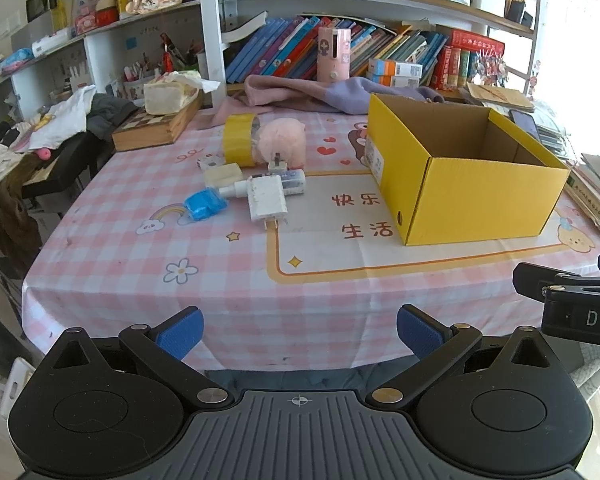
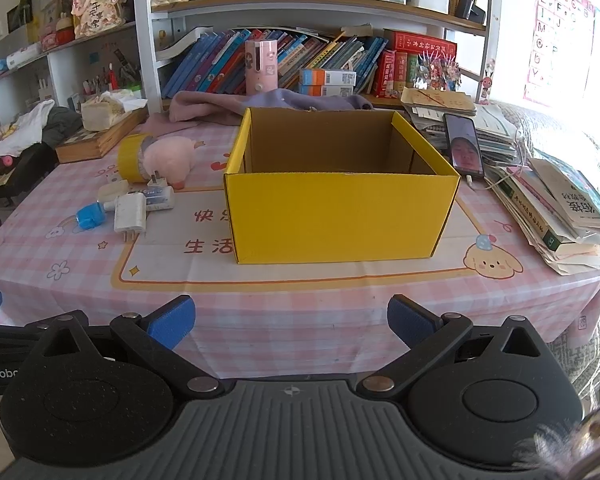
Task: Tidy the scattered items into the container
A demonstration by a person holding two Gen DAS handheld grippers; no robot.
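Observation:
An open yellow cardboard box [image 1: 466,184] [image 2: 340,212] stands on the pink checked tablecloth, with nothing visible inside. Left of it lies a cluster: a yellow tape roll [image 1: 239,140] [image 2: 131,158], a pink plush toy [image 1: 282,142] [image 2: 170,158], a white charger [image 1: 267,199] [image 2: 130,212], a blue item [image 1: 204,204] [image 2: 89,217], a cream block [image 1: 222,174] and a small white plug [image 1: 278,165]. My left gripper [image 1: 298,332] hangs open before the table's front edge. My right gripper [image 2: 290,322] is open too, facing the box.
A stack of books and papers [image 2: 552,208] with a phone [image 2: 464,146] sits right of the box. Purple cloth [image 1: 320,94], a wooden chessboard box [image 1: 156,124] with a tissue pack, and bookshelves line the back. Clothes pile at far left [image 1: 40,128].

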